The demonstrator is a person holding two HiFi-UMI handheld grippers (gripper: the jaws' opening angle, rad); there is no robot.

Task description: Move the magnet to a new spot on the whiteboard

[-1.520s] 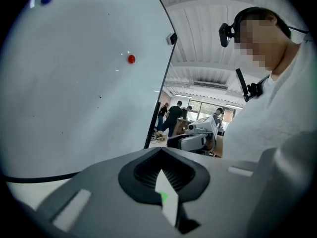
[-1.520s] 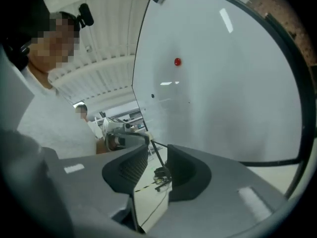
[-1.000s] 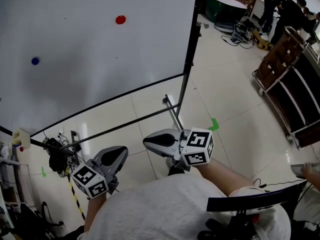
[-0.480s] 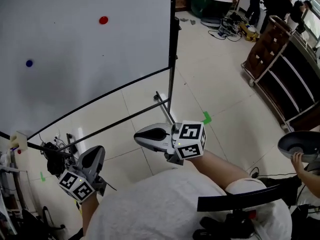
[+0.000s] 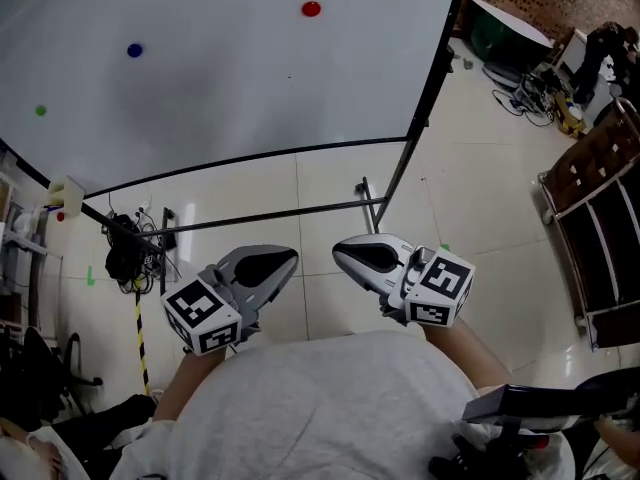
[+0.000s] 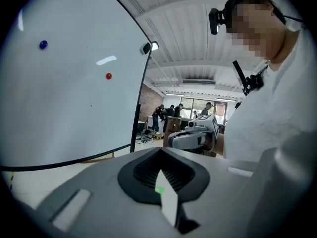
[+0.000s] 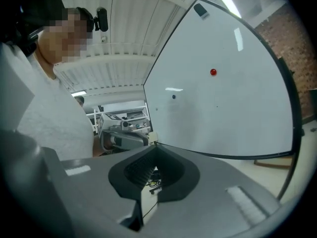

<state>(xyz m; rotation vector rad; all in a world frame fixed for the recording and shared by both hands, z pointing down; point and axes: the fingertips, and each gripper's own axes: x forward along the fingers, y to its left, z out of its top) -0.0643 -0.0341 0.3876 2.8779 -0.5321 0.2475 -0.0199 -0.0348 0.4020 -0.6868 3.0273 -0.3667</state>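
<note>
The whiteboard (image 5: 220, 78) stands ahead of me with a red magnet (image 5: 311, 9) high on it, a blue magnet (image 5: 134, 50) to its left and a green one (image 5: 40, 111) near the left edge. The red magnet (image 7: 213, 72) also shows in the right gripper view, and the red magnet (image 6: 108, 76) and blue magnet (image 6: 43, 44) in the left gripper view. My left gripper (image 5: 285, 258) and right gripper (image 5: 340, 251) hang low by my torso, side by side, far below the magnets. Both are shut and hold nothing.
The board's black stand legs (image 5: 372, 200) run across the tiled floor below it. A tangle of cables (image 5: 122, 258) lies at the left beside a yellow-black strip (image 5: 140, 348). A brown shelf cart (image 5: 600, 218) stands at the right, with people (image 5: 610, 43) beyond it.
The head view has swung left, so the green magnet is now in sight. The left gripper has risen and moved closer to the right one. Both jaws stay shut.
</note>
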